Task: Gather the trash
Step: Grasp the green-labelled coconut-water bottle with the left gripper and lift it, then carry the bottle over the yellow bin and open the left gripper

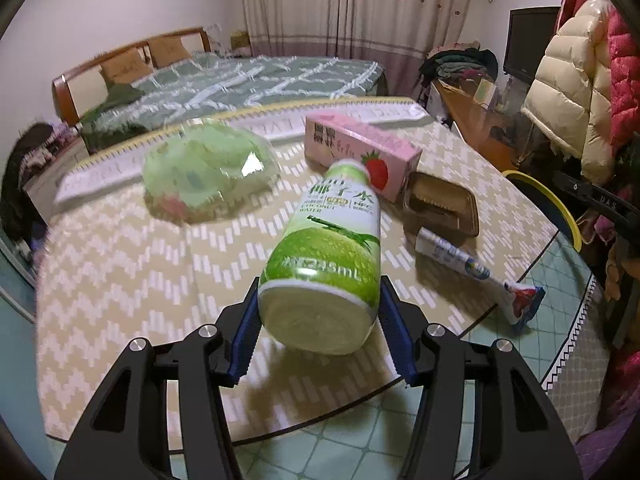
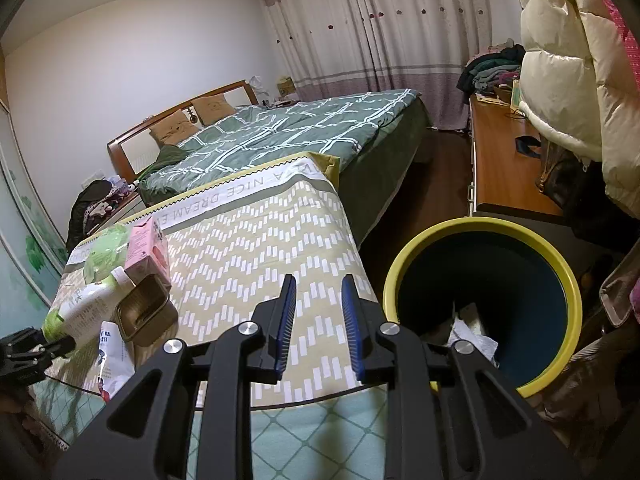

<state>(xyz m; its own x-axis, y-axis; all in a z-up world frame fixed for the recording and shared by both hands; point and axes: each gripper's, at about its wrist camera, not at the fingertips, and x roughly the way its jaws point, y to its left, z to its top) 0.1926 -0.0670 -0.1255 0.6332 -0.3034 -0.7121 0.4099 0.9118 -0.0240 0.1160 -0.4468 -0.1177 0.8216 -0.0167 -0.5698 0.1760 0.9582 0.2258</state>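
Left gripper (image 1: 318, 320) clamped on coconut-water bottle (image 1: 324, 256); right gripper (image 2: 316, 324) parted, empty; bin (image 2: 480, 224) holds paper; carton (image 1: 360, 152), tray (image 1: 440, 208), wrappers left.

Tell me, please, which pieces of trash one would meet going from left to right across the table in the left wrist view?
Clear green plastic container → coconut water bottle, held in the left gripper → brown plastic tray → crumpled wrapper. The pink strawberry carton overlaps the bottle and tray, so I leave it out.
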